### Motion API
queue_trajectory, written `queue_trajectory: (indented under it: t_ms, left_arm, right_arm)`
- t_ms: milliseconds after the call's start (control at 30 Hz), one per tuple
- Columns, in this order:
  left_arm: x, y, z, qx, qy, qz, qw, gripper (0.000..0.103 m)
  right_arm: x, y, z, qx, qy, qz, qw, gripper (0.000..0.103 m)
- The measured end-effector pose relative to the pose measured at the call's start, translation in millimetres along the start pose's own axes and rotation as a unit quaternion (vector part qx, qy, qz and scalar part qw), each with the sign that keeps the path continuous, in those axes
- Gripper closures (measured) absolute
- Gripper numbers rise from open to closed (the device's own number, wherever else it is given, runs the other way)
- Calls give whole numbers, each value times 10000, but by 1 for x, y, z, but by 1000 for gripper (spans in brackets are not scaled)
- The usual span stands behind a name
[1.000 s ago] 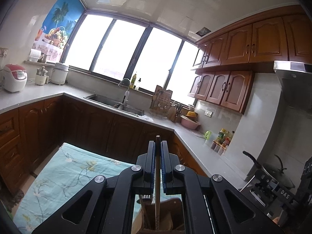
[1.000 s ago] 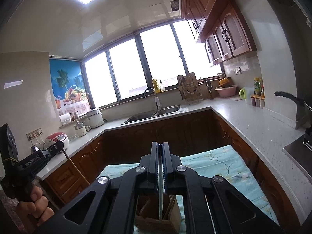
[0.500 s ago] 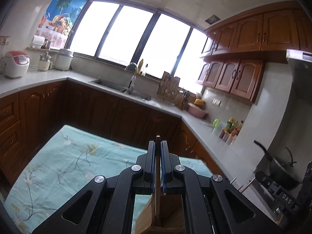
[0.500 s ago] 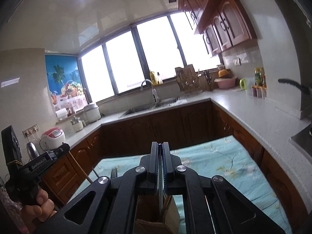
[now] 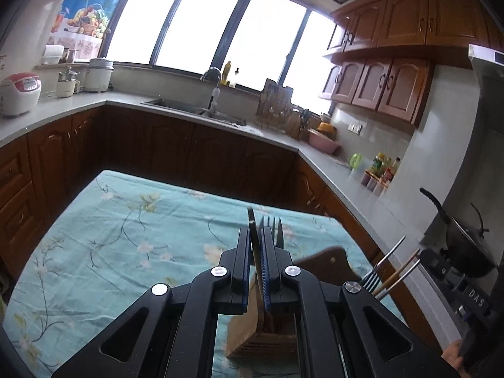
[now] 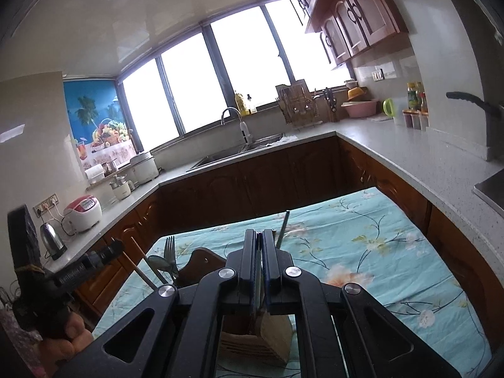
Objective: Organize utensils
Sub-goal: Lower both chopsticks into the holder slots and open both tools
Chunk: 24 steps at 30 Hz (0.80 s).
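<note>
Utensil holder nearer than before, both grippers lower over it
</note>
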<state>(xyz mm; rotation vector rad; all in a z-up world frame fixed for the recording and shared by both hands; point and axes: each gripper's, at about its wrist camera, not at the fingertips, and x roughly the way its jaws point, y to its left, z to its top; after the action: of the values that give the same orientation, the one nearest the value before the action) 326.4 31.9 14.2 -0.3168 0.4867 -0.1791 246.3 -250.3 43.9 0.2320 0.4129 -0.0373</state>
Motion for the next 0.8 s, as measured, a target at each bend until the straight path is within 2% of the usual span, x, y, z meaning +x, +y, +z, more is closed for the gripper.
queue_trajectory:
  t_ms: [233, 600, 667, 800]
  left_arm:
    - [-3, 3, 17, -6, 36, -32, 10000, 98]
    - [0, 4, 13, 52, 159, -66, 9998, 97]
    - [0, 3, 14, 49, 172, -58, 9998, 95]
    - [-1, 3, 15, 22, 146, -32, 9999, 83]
  right_arm:
    - [3, -4, -1, 50, 98, -18, 9999, 98]
    - [8, -9, -2, 117, 198, -43, 9997, 95]
    - [8, -9, -2, 117, 202, -44, 9997, 94]
    - [8, -11, -3, 170, 211, -47, 9996, 91]
